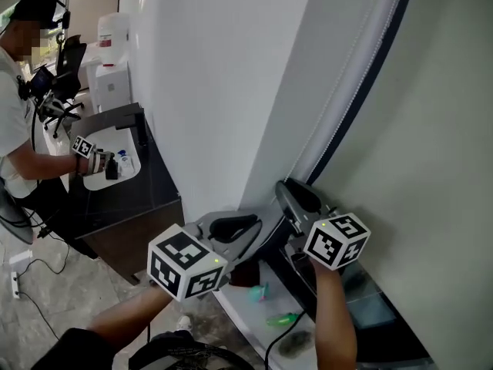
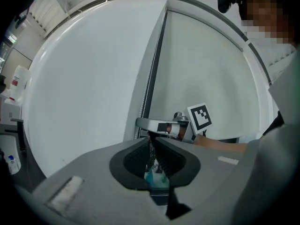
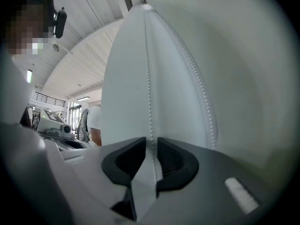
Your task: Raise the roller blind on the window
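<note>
Only the head view takes in the roller blind [image 1: 439, 129] hanging down at the right, and a second person [image 1: 19, 137] at a dark desk [image 1: 146, 206] well off to the left. The left gripper view alone shows the right gripper [image 2: 143, 123] just ahead of the left gripper [image 2: 152, 143], whose jaws stand narrowly apart with the bead chain [image 2: 149, 86] running up between them. In the right gripper view that gripper's jaws stand wider apart, the chain passing through the gap unpinched
</note>
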### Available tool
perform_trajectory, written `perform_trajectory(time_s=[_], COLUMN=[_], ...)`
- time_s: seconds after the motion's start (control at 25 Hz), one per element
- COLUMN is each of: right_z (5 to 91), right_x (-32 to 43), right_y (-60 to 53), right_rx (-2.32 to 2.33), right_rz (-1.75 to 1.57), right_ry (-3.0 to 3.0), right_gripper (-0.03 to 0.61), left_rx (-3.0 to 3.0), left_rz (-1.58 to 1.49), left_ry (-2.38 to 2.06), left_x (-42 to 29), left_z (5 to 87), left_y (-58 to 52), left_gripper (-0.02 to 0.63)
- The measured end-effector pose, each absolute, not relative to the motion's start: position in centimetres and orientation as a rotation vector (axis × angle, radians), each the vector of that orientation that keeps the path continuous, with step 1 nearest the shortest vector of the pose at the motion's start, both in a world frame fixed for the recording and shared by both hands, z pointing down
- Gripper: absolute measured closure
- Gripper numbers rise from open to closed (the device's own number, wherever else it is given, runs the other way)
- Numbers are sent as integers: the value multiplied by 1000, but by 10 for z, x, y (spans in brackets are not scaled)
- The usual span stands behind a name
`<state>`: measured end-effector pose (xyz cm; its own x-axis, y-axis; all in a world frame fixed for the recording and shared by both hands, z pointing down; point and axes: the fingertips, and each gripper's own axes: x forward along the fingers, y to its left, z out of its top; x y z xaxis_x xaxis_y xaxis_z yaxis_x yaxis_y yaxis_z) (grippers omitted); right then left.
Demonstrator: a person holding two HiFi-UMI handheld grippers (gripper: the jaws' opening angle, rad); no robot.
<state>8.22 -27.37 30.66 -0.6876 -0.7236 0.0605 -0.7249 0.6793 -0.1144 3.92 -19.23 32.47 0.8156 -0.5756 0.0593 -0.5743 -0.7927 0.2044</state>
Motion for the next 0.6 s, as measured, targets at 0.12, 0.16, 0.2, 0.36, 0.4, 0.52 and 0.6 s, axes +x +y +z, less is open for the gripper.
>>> perform_trajectory(time_s=[0.12, 0.16, 0.2, 0.36, 0.4, 0.52, 0.6], right_z=[307, 306, 306, 306, 305, 303, 301], right_x=[82, 82, 81, 82, 83, 91, 95], right_y=[-273, -273, -273, -265, -259, -232, -214], right_rx=[1231, 1234, 1243, 1302, 1314, 1349, 1367], right_rz=[187, 186, 183, 131, 118, 84, 69], right_ry=[-2868, -2869, -2867, -2815, -2801, -2782, -2778], right_gripper=[502, 502, 556, 557, 557, 557, 557], left_rx=[2809, 2816, 2823, 2852, 2863, 2910, 2948], left_rz=[-15, -18, -21, -26, -24, -12, -9], left_ry=[-864, -856, -847, -827, -819, -772, -744], left_x=[39, 39, 41, 46, 48, 59, 69], left_z=[318, 315, 312, 299, 296, 284, 275], left_y=[-193, -193, -194, -197, -196, -191, -189], left_gripper=[575, 575, 575, 574, 570, 554, 537])
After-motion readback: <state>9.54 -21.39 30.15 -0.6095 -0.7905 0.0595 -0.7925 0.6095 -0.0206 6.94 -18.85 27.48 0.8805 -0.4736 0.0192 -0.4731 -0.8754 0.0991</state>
